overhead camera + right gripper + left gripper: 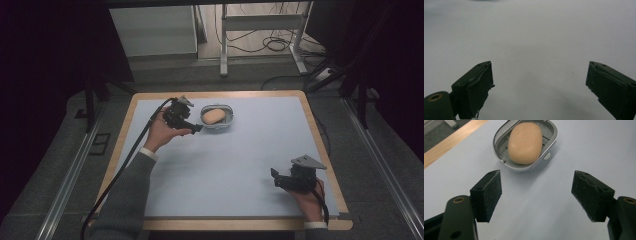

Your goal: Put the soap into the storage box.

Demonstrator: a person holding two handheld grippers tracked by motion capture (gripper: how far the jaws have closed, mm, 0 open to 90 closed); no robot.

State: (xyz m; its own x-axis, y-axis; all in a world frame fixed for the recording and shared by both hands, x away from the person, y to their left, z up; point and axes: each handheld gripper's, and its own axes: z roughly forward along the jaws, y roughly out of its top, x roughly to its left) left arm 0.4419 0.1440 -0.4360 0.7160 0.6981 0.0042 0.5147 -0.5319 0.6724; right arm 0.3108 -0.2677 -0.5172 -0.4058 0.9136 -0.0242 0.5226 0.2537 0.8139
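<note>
Peach-coloured and smooth, the soap bar (pixel 525 143) is lying in the grey soap dish (pixel 550 143) toward the far side of the pale blue mat (pixel 240 150), left of its middle. In the left gripper view the soap is sitting straight ahead of the jaws and a little to their left, with a strip of bare mat between the pads and the near rim of the dish. Its long axis is running away from that gripper and leaning slightly to the right, so the jaws are facing one of its rounded ends rather than its long flanks. The left gripper (pixel 195 128) is hovering just beside the dish on its left in the high view, jaws standing apart with nothing between them. The right gripper (pixel 275 176) is resting well apart, at the near right part of the mat, its jaws also spread wide and facing bare mat in its own view. The left hand (pixel 162 132) is therefore by far the nearer to the soap. Judging from this, any reach for the bar would be falling to the left gripper, which is already pointing nearly along the bar's length
</note>
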